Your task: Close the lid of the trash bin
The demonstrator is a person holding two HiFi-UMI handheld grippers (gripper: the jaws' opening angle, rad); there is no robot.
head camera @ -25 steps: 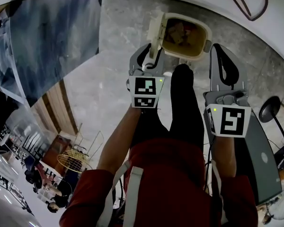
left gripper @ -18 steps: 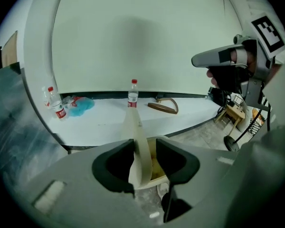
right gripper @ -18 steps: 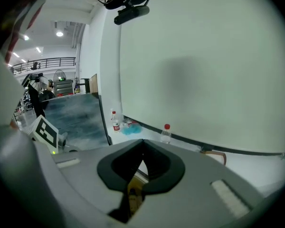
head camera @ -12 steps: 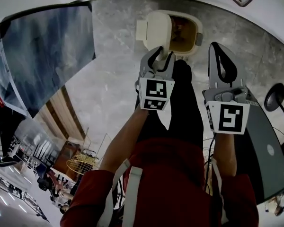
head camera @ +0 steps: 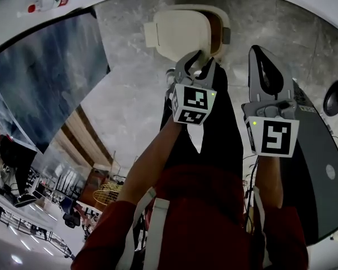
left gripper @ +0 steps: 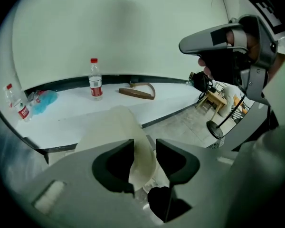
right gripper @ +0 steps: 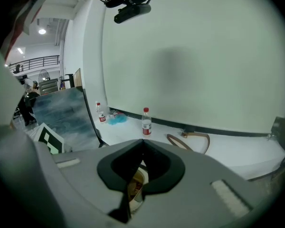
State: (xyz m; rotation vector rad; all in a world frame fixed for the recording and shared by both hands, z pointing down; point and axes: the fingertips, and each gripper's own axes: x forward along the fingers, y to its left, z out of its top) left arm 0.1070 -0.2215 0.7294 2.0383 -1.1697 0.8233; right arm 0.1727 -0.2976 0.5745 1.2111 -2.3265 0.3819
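Grey stone floor [head camera: 129, 94] underfoot, and on it the trash bin [head camera: 224, 34] — its lid [head camera: 183, 35] pinched at the edge by the left gripper [head camera: 196, 66], nearly flat, a sliver of opening showing. Right gripper [head camera: 259, 58] idle, jaws pressed together, empty. Only the last lowering looks left.

Left gripper [left gripper: 145, 152] jaws pinch the rim of the cream lid [left gripper: 113, 127], white ledge [left gripper: 66, 120] behind with bottle [left gripper: 95, 80], brown strap [left gripper: 137, 91], blue wad [left gripper: 43, 100], right gripper [left gripper: 237, 46] upper right.
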